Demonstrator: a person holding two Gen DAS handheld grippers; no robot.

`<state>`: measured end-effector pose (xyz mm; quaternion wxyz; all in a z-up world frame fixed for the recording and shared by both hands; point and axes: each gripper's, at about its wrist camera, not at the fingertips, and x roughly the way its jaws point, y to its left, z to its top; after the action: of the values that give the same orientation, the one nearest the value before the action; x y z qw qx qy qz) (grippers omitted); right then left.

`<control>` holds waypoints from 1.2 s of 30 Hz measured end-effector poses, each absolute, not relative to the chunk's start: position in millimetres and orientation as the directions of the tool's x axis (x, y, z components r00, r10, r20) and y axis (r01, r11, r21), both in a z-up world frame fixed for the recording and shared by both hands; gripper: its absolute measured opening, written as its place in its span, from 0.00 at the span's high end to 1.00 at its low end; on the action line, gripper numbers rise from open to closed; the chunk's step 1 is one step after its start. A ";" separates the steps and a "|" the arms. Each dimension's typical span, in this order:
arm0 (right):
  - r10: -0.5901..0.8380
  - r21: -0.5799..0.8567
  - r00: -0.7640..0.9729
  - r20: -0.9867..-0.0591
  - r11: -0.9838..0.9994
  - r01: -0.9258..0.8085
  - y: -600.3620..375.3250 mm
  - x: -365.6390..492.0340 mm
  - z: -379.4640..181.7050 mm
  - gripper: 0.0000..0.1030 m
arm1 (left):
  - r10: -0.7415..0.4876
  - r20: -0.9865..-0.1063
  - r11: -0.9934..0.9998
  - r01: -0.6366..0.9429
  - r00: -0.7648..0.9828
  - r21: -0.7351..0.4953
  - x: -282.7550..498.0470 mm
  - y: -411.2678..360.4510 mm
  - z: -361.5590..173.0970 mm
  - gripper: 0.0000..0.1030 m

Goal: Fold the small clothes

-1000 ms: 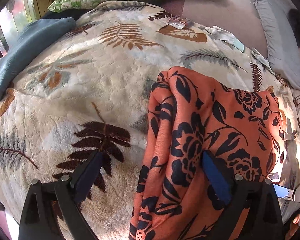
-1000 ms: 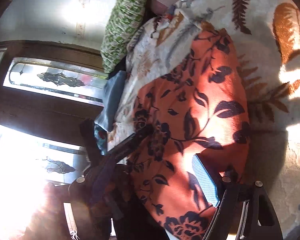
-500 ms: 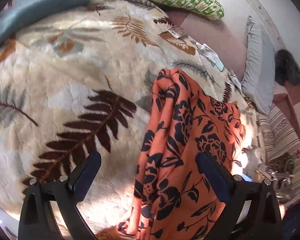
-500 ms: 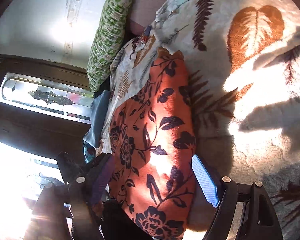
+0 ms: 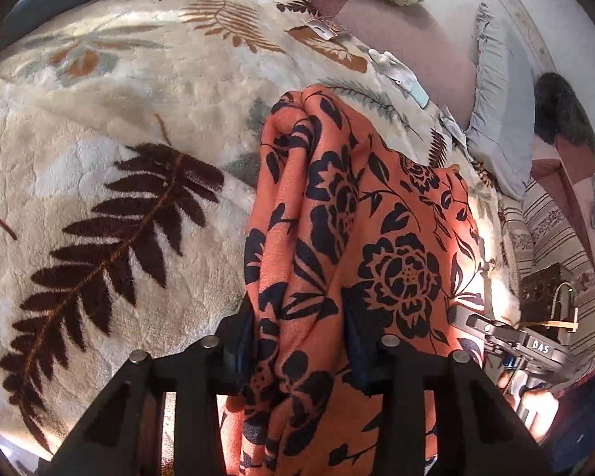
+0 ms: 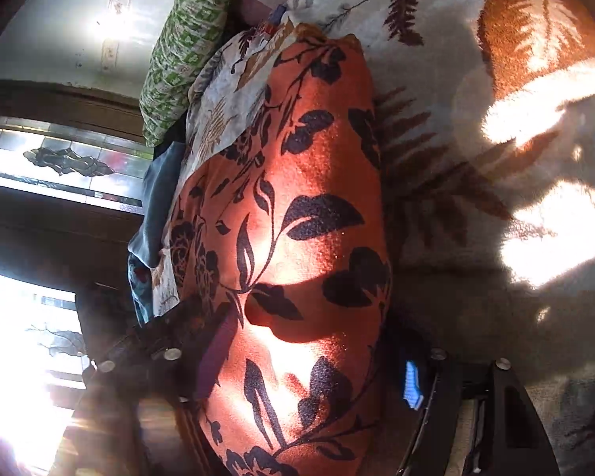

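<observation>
The orange floral cloth (image 5: 361, 238) lies on the bed, on the leaf-pattern blanket (image 5: 111, 150), as a long, already narrowed bundle. Its long axis runs away from me, from the near edge toward the far pillows, and this is what the next move depends on. I hold both of its near corners: my left fingers (image 5: 297, 341) stand on the two sides of the bunched left edge and are closing, with the pads already pressing into the folds; my right fingers (image 6: 313, 357) stand around the right part of the same near end and are closing too, but there I cannot say for sure that the pads already pinch the cloth, because the glare hides the left one. So the cloth lies straight ahead of both hands, and neither hand is nearer than the other. I judge the coming fold should carry this near end forward, along the long axis, onto the far end.
</observation>
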<state>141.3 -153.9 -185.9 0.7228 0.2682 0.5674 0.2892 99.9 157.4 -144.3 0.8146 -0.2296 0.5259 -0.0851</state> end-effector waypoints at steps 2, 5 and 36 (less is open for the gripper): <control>0.705 0.689 0.197 -0.682 0.709 -0.151 -151.2 138.5 -177.3 0.59 | -0.313 -0.827 0.918 -0.075 0.468 -0.390 95.9 143.2 -127.7 0.70; 0.691 0.657 0.233 -0.685 0.723 -0.212 -152.4 133.9 -154.6 0.62 | -0.280 -0.800 0.938 -0.025 0.531 -0.345 93.3 126.9 -97.3 0.73; 0.708 0.722 0.429 -0.562 0.672 -0.164 -273.6 146.2 -102.7 0.22 | -0.173 -0.906 0.984 0.024 0.386 -0.178 137.1 9.4 -147.4 0.26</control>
<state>146.2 -273.6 -102.7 0.7915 0.2968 0.4579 0.2752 137.1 9.4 -147.4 0.8298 -0.0676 0.5508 -0.0595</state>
